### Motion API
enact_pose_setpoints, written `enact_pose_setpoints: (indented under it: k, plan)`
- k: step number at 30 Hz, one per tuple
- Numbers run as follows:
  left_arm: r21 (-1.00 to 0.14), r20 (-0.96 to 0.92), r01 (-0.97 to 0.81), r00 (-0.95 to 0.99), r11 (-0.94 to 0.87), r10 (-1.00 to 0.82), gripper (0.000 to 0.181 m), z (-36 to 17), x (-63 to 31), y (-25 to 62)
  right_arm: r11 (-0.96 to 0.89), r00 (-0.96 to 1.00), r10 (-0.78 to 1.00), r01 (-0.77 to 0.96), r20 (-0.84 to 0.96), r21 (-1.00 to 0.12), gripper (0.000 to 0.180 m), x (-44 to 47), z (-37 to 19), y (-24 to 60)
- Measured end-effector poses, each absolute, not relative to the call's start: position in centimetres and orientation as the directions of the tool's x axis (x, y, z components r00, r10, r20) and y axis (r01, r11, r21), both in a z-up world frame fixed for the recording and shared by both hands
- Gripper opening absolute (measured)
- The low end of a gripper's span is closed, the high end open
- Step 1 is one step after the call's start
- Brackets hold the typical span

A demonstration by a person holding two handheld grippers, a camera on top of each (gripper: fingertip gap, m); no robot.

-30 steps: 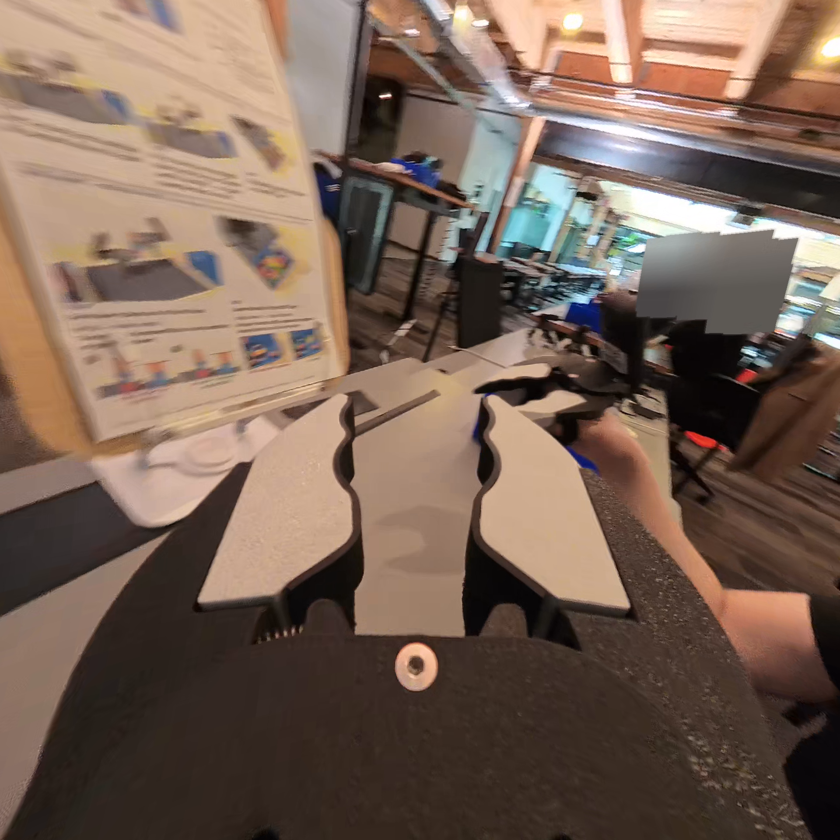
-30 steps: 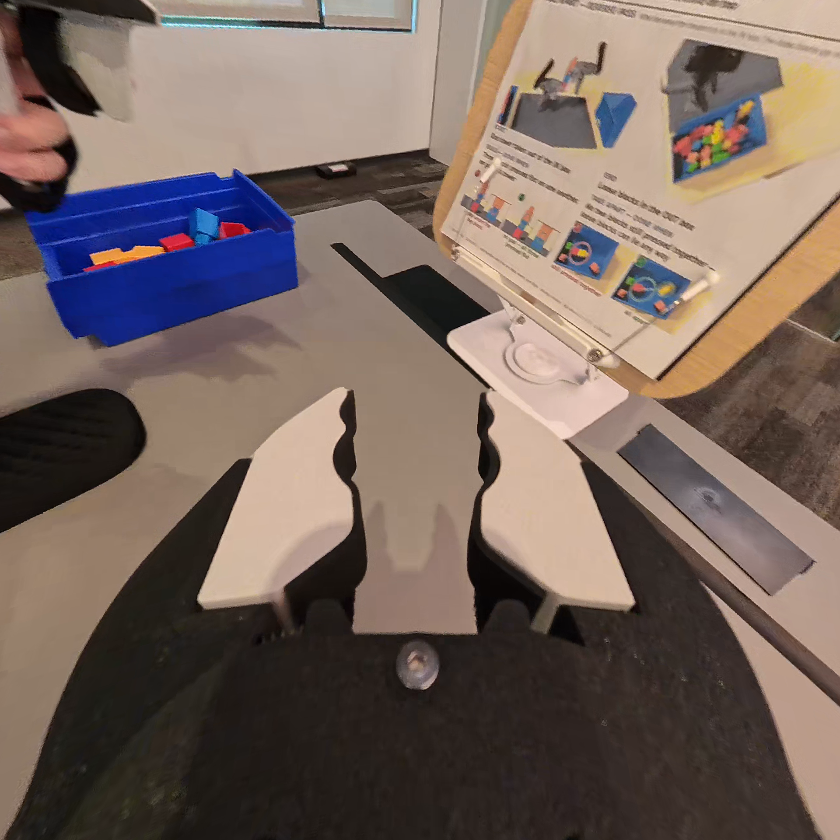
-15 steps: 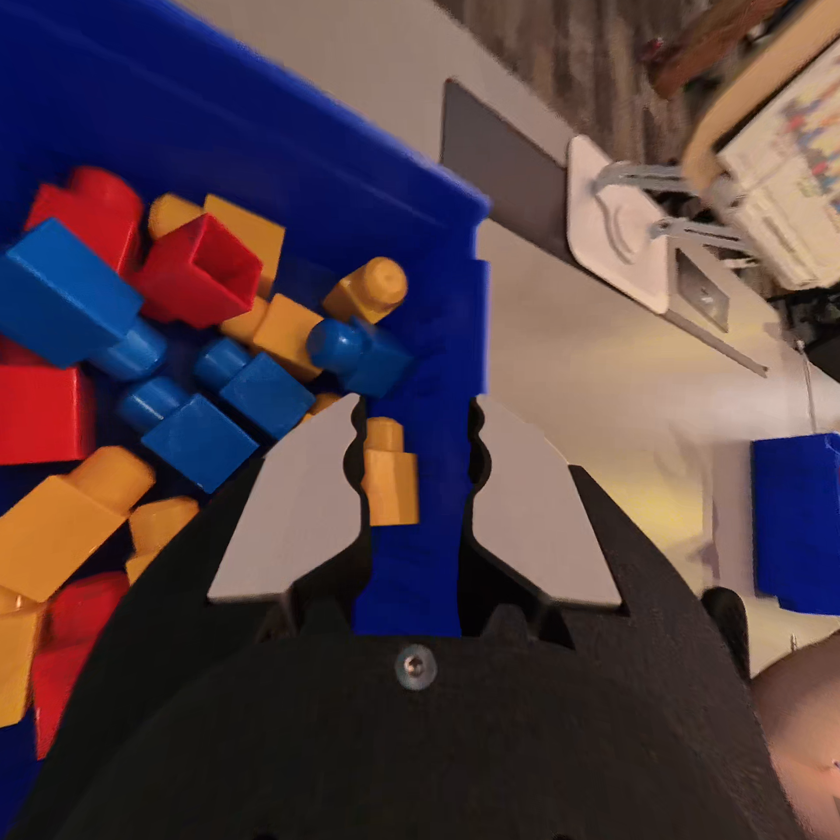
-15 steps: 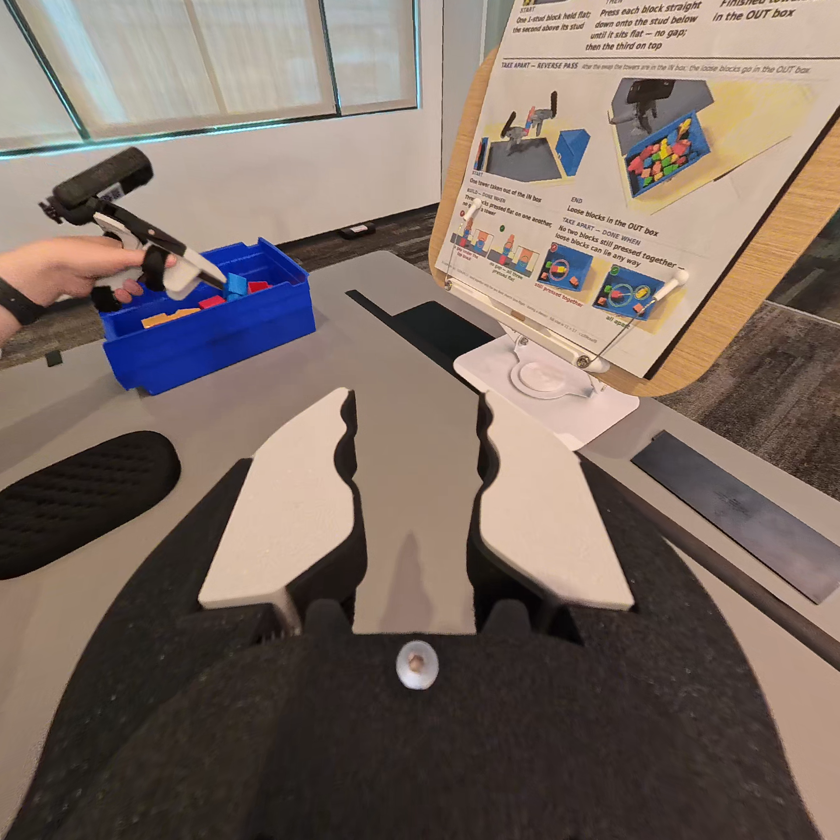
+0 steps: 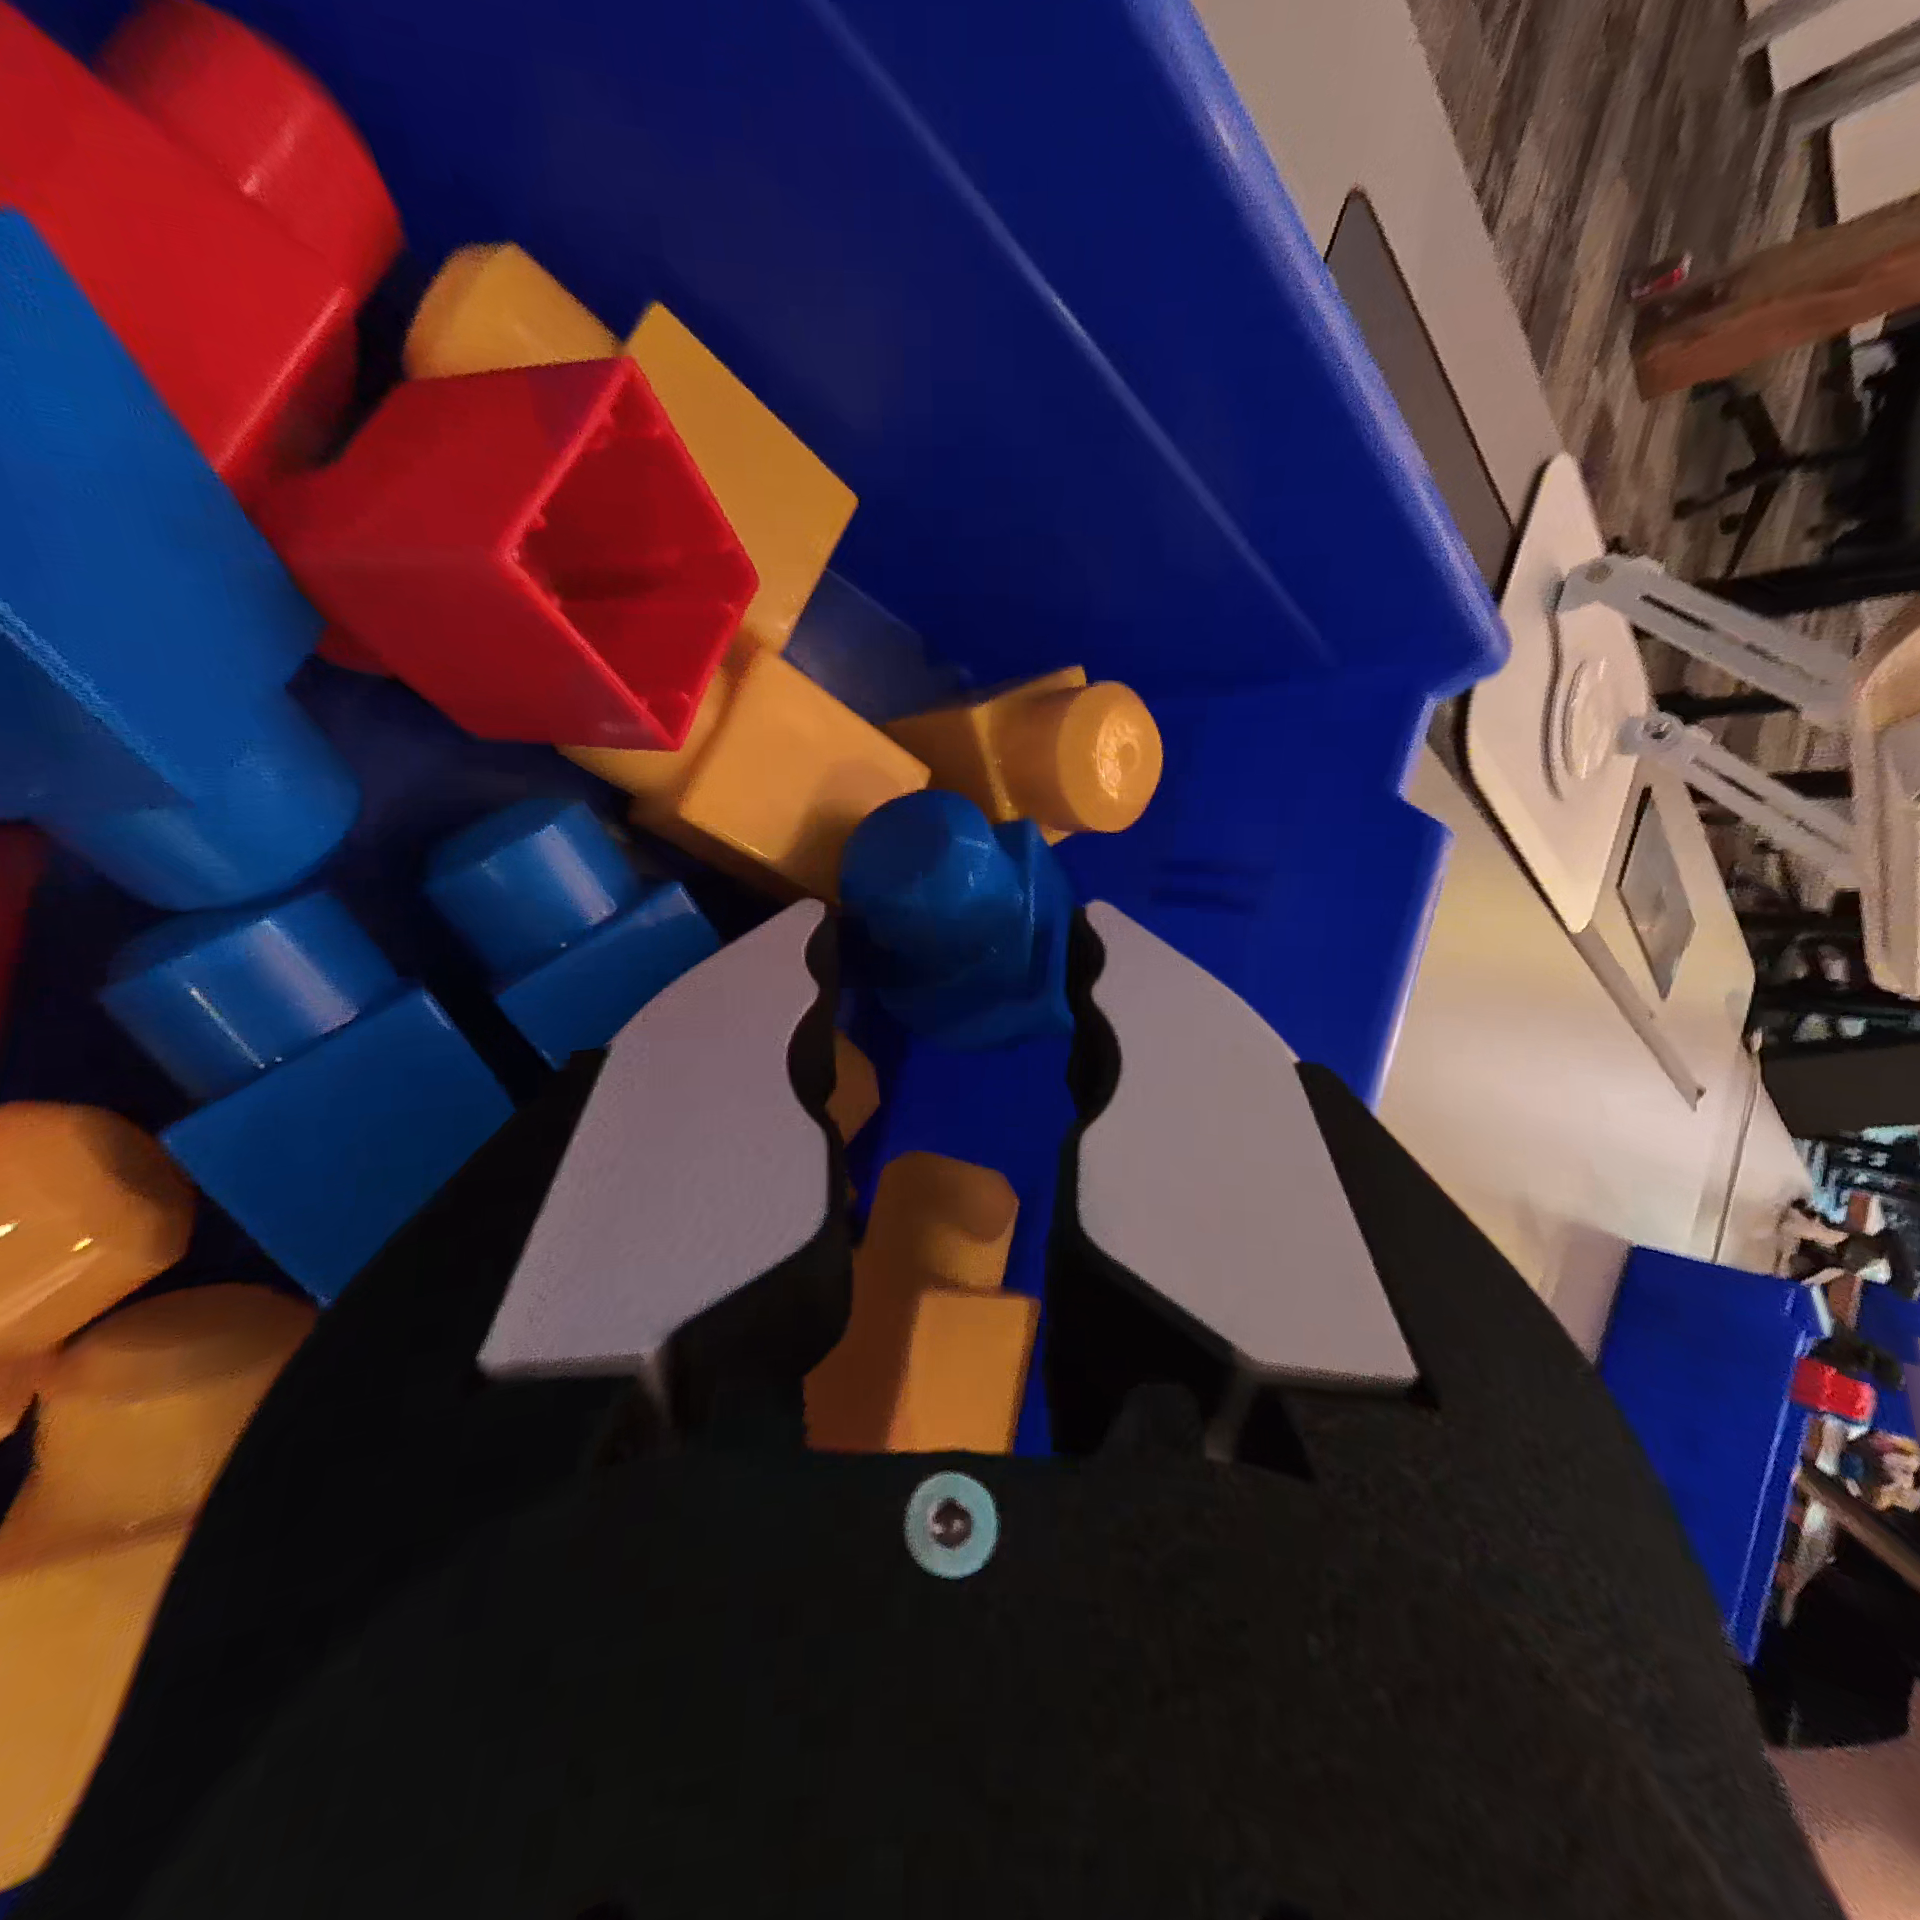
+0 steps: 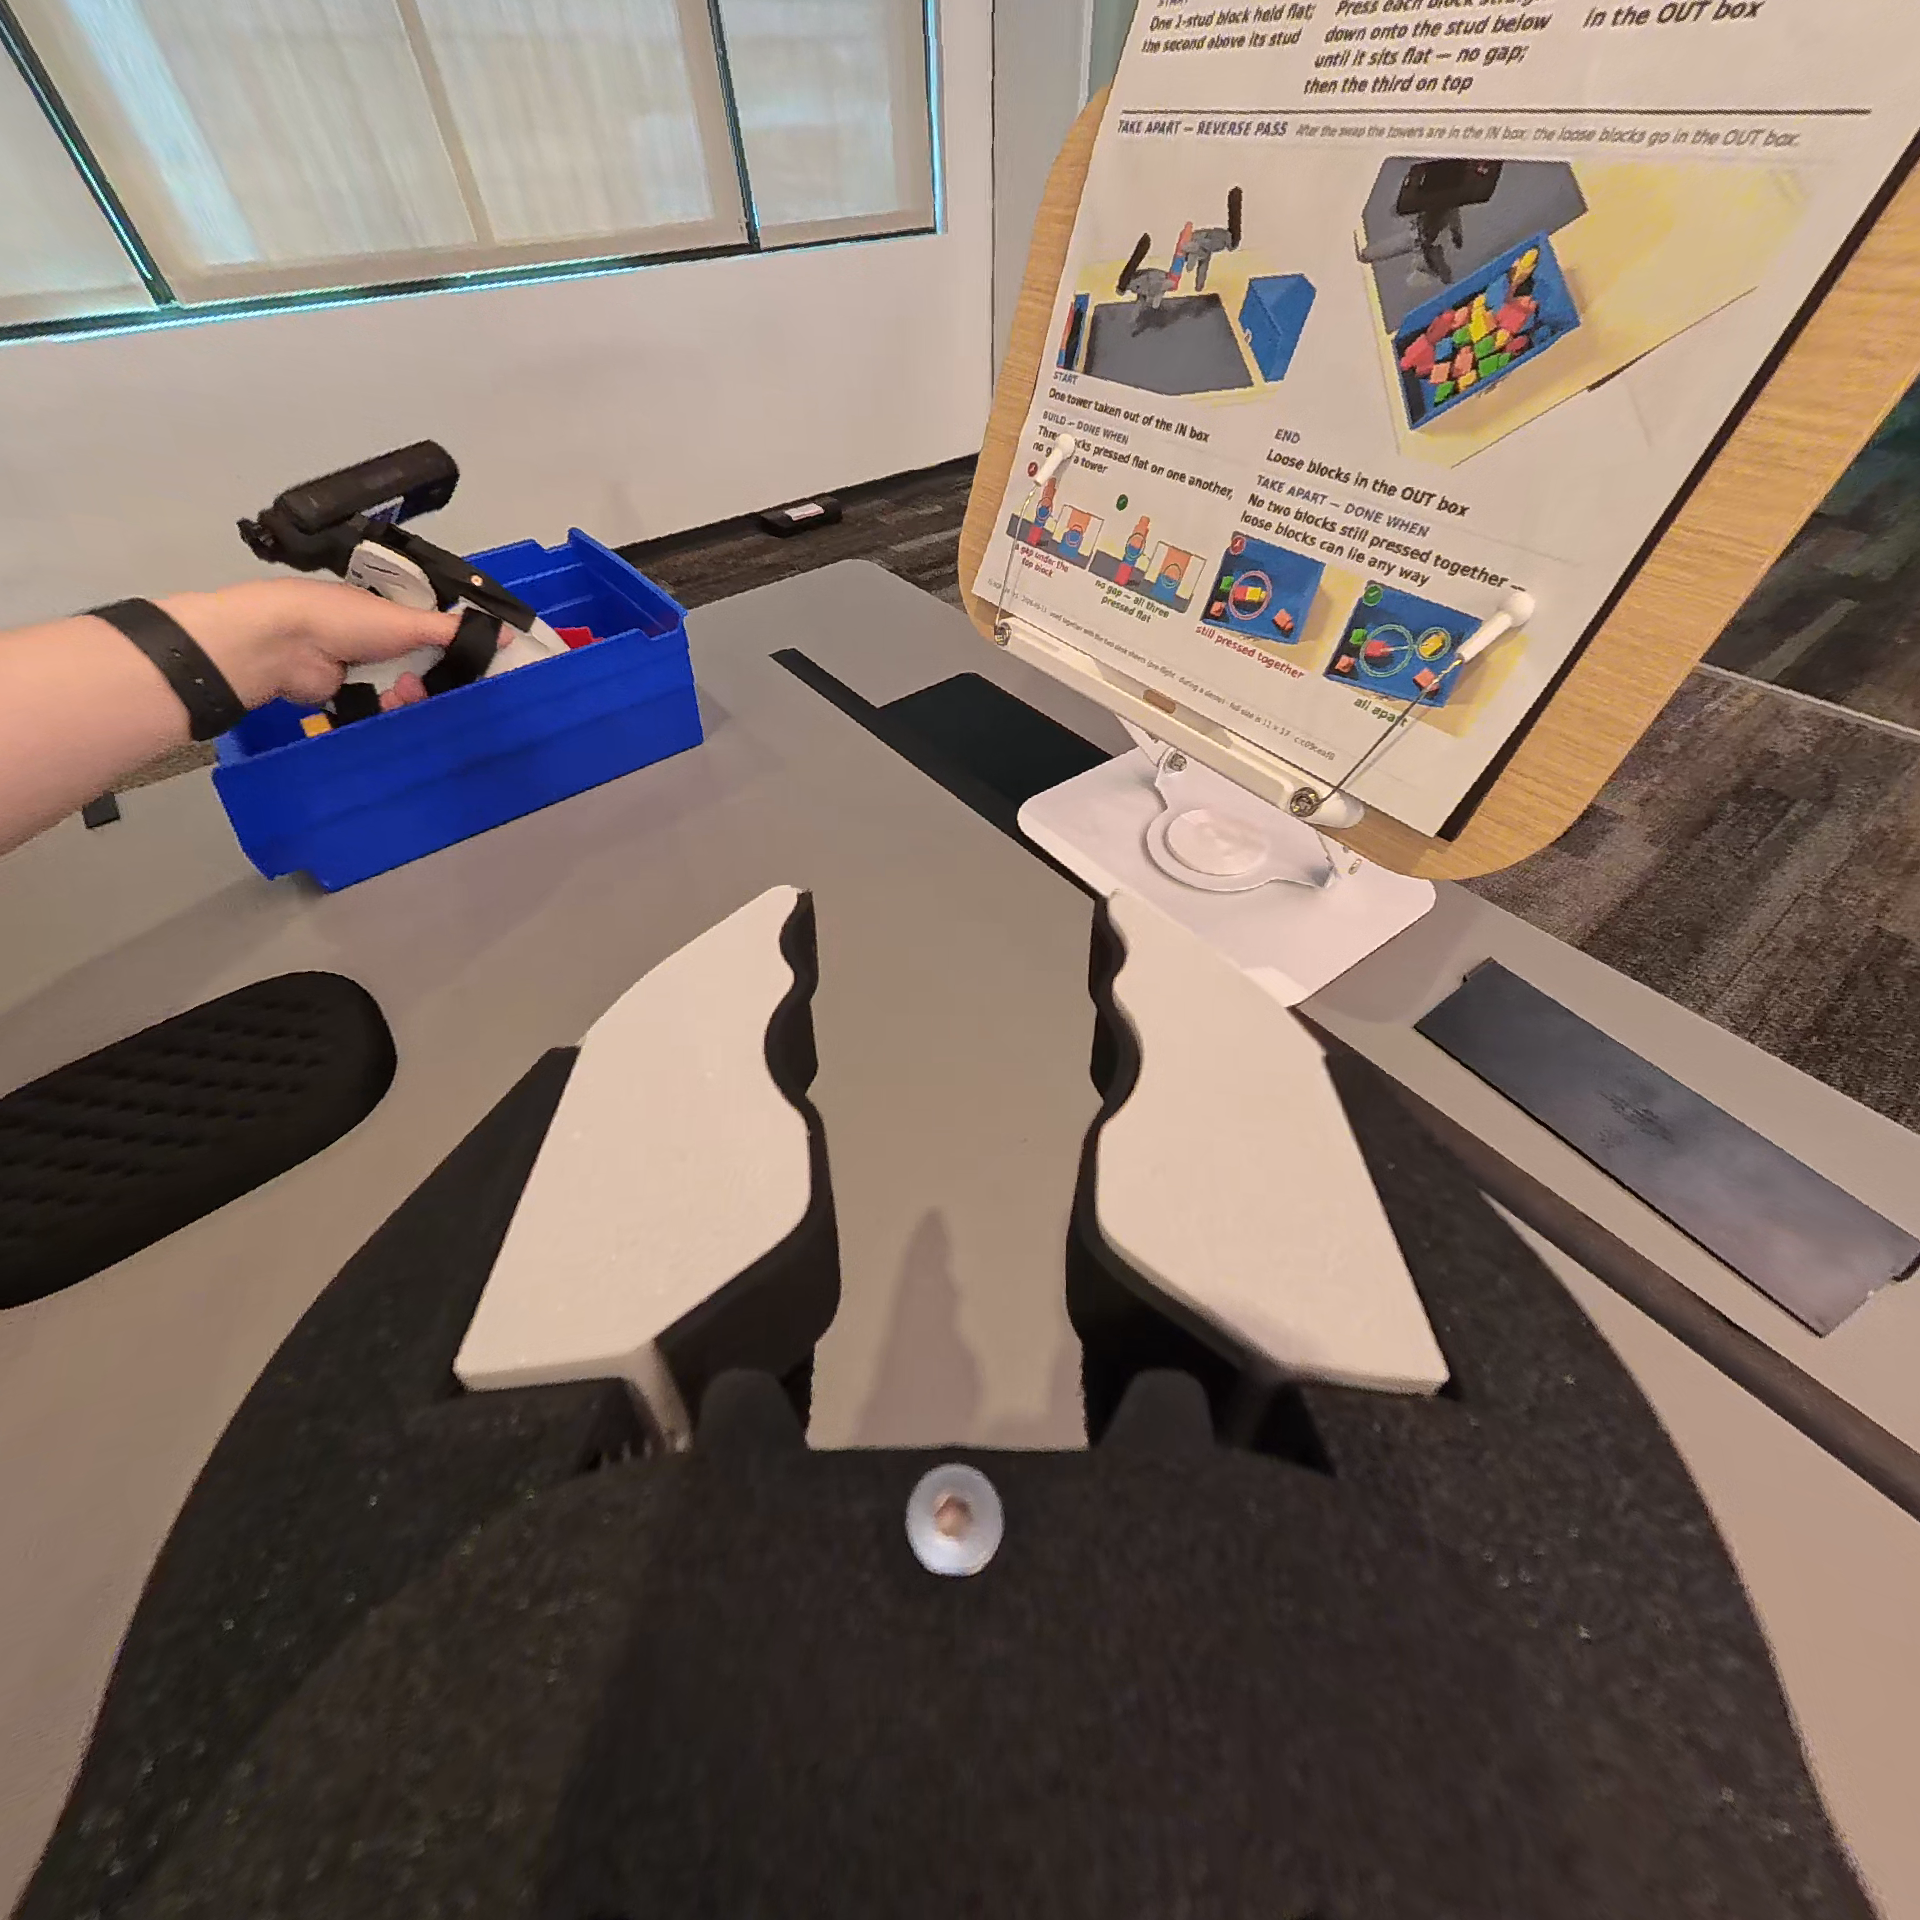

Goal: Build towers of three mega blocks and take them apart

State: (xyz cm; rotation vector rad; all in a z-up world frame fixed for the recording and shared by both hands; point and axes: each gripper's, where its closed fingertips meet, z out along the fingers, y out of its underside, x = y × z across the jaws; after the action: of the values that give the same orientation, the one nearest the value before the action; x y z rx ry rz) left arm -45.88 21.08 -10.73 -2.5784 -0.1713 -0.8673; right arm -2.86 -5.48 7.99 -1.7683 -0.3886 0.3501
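In the left wrist view my left gripper is down inside the blue bin, open, with its fingertips on either side of a blue mega block. A yellow block lies lower between the fingers. Red, yellow and blue blocks are piled around. In the right wrist view my right gripper is open and empty above the grey table. That view shows the left gripper, held by a hand, dipped into the bin at the far left.
An instruction board on a white stand is at the far right of the table. A black pad lies at the left. A second blue bin shows at the right of the left wrist view. The tips of one gripper are about 55 cm away from the tips of the other.
My left gripper swung down from above the table into the blue bin and moved forward until its tips straddle the blue block. The right gripper has lifted and tilted slightly but stays open.
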Motion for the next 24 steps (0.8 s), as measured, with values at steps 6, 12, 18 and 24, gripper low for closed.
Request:
enact_pose_setpoints:
  k: [6,12,18,24]
  plan:
    - [-0.349,0.645,0.279,0.764,-0.895,-0.014,0.033,-11.0,-46.0,21.7,-0.234,0.899,0.438,0.096,-0.016,-0.968,0.049,-2.5,7.3,-5.5]
    - [-0.392,0.724,0.293,0.683,-0.872,-0.096,0.033,-6.9,-46.4,21.7,-0.257,0.896,0.443,0.108,-0.018,-0.961,0.049,-2.7,6.7,-5.0]
    - [-0.579,0.684,0.121,0.611,-0.807,-0.399,0.033,2.2,-43.3,19.2,-0.195,0.824,0.566,0.117,-0.014,-0.974,0.049,-6.4,7.7,-5.0]
    - [-0.722,0.533,-0.295,0.339,-0.625,-0.775,0.033,8.2,-31.6,8.2,-0.182,0.509,0.843,-0.039,-0.176,-0.983,0.055,-15.2,9.7,-6.9]
